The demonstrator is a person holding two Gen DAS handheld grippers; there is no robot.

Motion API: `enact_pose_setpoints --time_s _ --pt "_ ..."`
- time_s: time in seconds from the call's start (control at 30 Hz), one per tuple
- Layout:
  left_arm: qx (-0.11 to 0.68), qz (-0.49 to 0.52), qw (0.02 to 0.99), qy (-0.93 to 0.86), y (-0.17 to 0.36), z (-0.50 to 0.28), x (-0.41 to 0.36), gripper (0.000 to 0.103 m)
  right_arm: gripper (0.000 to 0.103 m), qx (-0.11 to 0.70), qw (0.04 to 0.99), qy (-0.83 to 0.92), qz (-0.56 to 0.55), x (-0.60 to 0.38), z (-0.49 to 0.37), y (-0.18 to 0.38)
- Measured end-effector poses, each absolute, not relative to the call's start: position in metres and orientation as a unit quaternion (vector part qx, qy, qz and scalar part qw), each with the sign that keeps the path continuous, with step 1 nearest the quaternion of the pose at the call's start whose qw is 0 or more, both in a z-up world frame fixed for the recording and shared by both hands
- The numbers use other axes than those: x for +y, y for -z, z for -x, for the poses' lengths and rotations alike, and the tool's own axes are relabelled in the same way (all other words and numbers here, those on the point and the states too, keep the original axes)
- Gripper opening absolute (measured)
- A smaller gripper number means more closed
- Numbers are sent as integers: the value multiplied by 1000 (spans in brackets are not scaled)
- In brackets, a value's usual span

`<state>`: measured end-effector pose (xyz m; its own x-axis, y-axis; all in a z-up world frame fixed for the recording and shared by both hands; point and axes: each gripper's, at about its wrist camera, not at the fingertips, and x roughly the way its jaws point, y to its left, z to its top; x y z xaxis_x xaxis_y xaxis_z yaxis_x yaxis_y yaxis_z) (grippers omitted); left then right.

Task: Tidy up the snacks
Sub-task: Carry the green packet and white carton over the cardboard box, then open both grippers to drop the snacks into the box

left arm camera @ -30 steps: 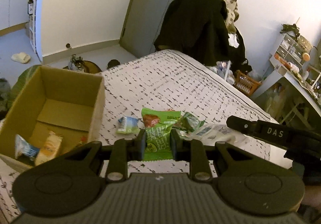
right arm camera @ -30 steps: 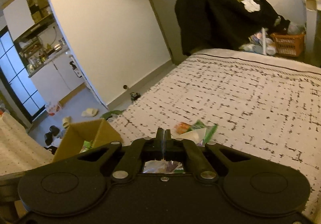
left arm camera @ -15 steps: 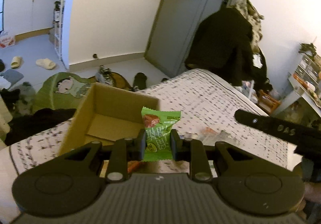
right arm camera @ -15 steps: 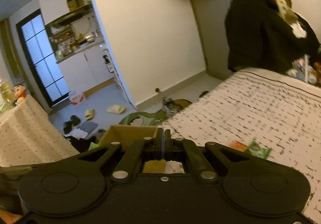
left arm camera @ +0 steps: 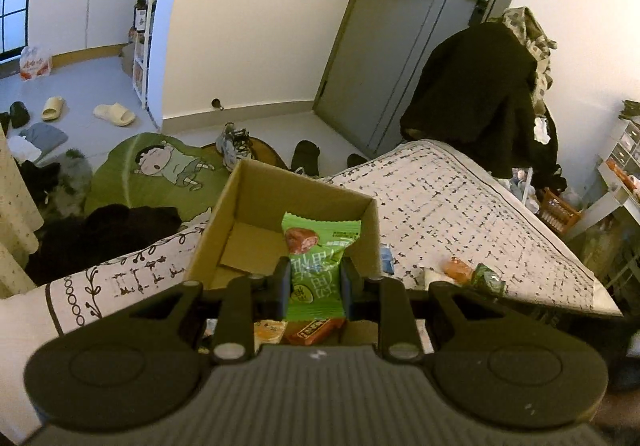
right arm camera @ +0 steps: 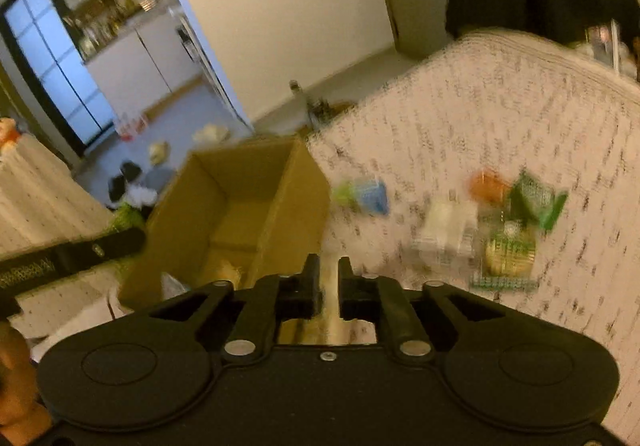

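My left gripper (left arm camera: 315, 270) is shut on a green snack packet (left arm camera: 320, 234) with a red fruit picture and holds it upright over the open cardboard box (left arm camera: 296, 198). Orange packets (left arm camera: 316, 328) lie in the box below it. In the blurred right wrist view, my right gripper (right arm camera: 329, 266) hangs over the right wall of the same box (right arm camera: 240, 214). Its jaws are opening, with a narrow gap, and I see nothing held between them. Loose snacks lie on the bed: a blue one (right arm camera: 364, 196), a white one (right arm camera: 444, 226), an orange one (right arm camera: 488, 186) and green ones (right arm camera: 536, 202).
The box stands at the corner of a patterned bed (left arm camera: 460, 206). Beyond it the floor holds a green cushion (left arm camera: 160, 170), shoes and slippers. Dark coats (left arm camera: 480, 94) hang past the far end of the bed. The left gripper's finger (right arm camera: 72, 258) crosses the left edge of the right wrist view.
The left gripper carried the green packet from the snack pile on the bed to above the box. The right gripper swung down towards the box and its shut jaws parted.
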<state>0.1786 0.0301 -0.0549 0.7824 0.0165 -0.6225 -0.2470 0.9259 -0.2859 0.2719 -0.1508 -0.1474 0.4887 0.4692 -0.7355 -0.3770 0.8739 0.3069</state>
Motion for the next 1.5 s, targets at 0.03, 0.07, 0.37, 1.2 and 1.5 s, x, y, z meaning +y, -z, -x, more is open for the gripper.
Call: enact_pose_setpoints --time_s 0.03,0.07,0.37,1.2,1.5 --pt "324 182 926 -71 57 -180 31 24 20 442 861 -246 -52 -151 -272 147" --pt "325 185 924 -71 58 -181 32 24 23 451 856 -247 -52 -148 -272 151" --pt "327 199 920 -88 67 -184 42 34 48 509 823 -245 -55 -136 -275 186" --pt "335 187 914 -134 54 -159 65 59 21 423 873 -236 -49 -151 -262 142" --pt "333 181 913 -151 50 -149 72 66 21 352 890 -278 -85 -141 -258 101"
